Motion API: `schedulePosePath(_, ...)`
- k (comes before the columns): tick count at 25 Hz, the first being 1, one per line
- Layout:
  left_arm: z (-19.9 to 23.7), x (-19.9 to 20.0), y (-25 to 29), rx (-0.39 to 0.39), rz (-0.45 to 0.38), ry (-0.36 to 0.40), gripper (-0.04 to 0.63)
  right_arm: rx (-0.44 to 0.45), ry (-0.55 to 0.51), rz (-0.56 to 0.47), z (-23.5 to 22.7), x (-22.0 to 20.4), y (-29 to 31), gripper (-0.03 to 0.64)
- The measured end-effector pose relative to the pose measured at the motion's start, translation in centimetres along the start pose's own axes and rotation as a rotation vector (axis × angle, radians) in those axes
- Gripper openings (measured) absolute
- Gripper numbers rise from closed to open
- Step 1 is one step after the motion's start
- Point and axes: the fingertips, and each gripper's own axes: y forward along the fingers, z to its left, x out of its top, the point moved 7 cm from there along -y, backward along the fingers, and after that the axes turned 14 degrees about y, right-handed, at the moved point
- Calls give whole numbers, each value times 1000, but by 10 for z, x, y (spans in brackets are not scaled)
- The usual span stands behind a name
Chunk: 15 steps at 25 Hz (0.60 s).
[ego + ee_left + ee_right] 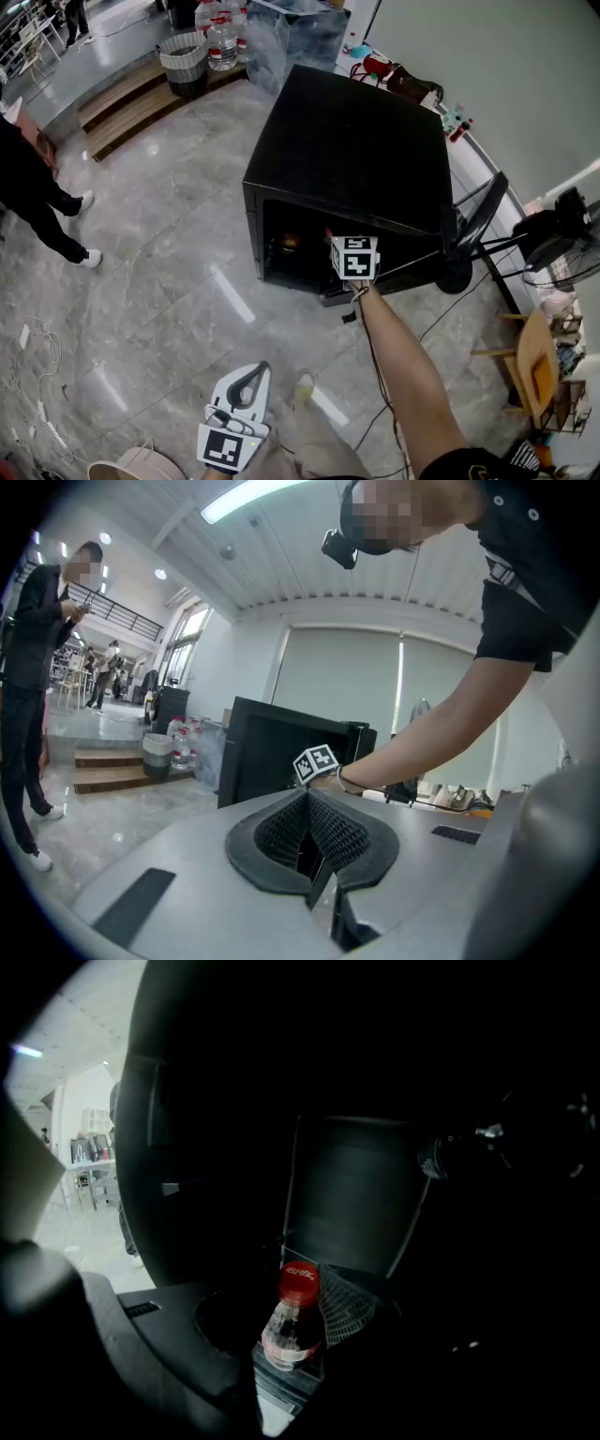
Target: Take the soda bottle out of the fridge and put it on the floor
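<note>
A black mini fridge [347, 150] stands on the marble floor with its door [478, 217] swung open to the right. My right arm reaches into its dark opening; only the marker cube [354, 256] of the right gripper shows in the head view. In the right gripper view the soda bottle [291, 1330], clear with a red cap [298, 1283], lies between the pads of my right gripper [296, 1309], which grip its neck. My left gripper [251, 375] hangs low near my legs, shut and empty [307, 832], pointing toward the fridge [272, 752].
A person in black [37, 197] stands on the floor at the left. Wooden steps [122, 108], a basket [185, 58] and water bottles sit behind. A fan [562, 248] and a wooden chair [534, 370] stand at the right, with cables on the floor.
</note>
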Motion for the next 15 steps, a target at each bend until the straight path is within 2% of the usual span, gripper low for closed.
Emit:
schedulePosePath(6,-1,-1,-3,-3,-17,-19,18,45,-26,-15,11,2,-21,126)
schedulePosePath(15,-3,-8,-10,-14,-17,-17,18,179,-70,-7,49,-7,-63,126)
